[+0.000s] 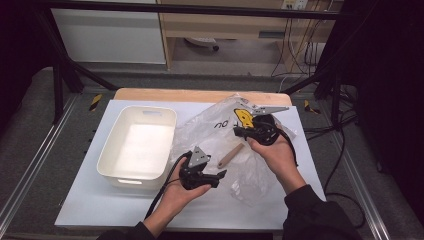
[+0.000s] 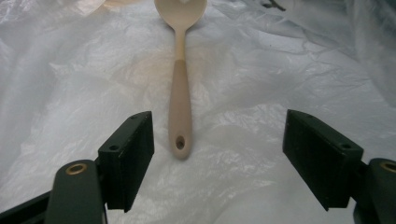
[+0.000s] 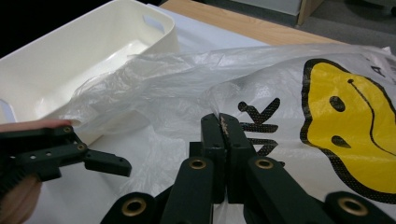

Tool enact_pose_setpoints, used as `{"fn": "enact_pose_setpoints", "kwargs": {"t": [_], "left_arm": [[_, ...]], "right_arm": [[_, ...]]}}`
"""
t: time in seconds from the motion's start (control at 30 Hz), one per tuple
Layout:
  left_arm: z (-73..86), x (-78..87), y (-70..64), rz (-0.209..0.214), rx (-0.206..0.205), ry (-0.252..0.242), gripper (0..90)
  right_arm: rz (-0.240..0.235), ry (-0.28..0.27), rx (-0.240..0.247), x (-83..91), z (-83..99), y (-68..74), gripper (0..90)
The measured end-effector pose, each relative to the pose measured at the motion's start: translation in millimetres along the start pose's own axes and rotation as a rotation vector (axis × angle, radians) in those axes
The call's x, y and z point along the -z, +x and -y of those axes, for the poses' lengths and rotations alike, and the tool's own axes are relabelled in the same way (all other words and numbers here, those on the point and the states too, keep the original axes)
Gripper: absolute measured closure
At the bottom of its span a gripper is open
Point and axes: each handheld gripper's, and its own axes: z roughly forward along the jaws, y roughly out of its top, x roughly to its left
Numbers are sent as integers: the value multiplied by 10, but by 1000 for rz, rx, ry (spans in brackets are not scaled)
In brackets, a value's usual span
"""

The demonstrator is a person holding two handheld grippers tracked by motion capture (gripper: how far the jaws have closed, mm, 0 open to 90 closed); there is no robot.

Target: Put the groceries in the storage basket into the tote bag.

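Now left gripper wide around spoon, right gripper pinching bag

Spoon: beige, wooden bowl, darker handle with hole at its end, lying flat inside bag, right of table centre. Bag: clear crumpled plastic, yellow smiley and black print, spread over right half toward far edge, pinched near print

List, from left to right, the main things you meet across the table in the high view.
White bin → left gripper → wooden spoon → right gripper, pinching the plastic bag.
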Motion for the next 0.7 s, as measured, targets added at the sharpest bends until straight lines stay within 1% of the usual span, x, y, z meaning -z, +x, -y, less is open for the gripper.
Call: {"fn": "enact_pose_setpoints", "kwargs": {"t": [0.1,0.17,0.2,0.27,0.37,0.53,0.7], "left_arm": [[13,37,-1,-2,28,-4,254],[18,76,-18,-5,21,2,254],[18,107,-20,-4,21,1,253],[11,163,-13,-6,34,-13,254],[-20,225,-1,-18,36,-31,253],[-55,303,16,-19,58,-54,249],[-75,353,54,-45,58,-77,234]], "right_arm": [[-10,12,-5,-55,79,9,900],[-16,17,-17,-87,133,21,900],[-17,19,-10,-99,161,29,900],[-16,26,-13,-120,224,53,900],[-18,35,-11,-167,343,73,900],[-20,47,-26,-226,542,84,900],[-15,57,-41,-269,707,66,900]]}}
